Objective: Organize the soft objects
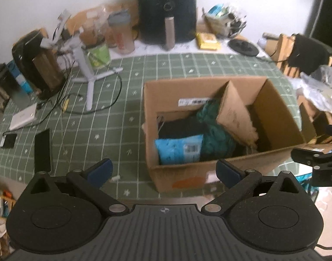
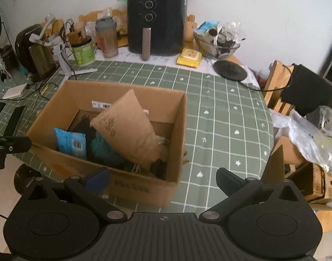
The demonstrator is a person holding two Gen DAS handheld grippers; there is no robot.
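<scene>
green checked tablecloth under cardboard box, air fryer

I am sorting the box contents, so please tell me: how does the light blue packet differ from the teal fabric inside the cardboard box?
The light blue packet looks flat and smooth, with a printed barcode; the teal fabric is crumpled with no label visible. The packet stands upright against the near wall of the cardboard box; the fabric lies loosely heaped beside it, partly under a brown cardboard flap. Both sit in the box's left part.
</scene>
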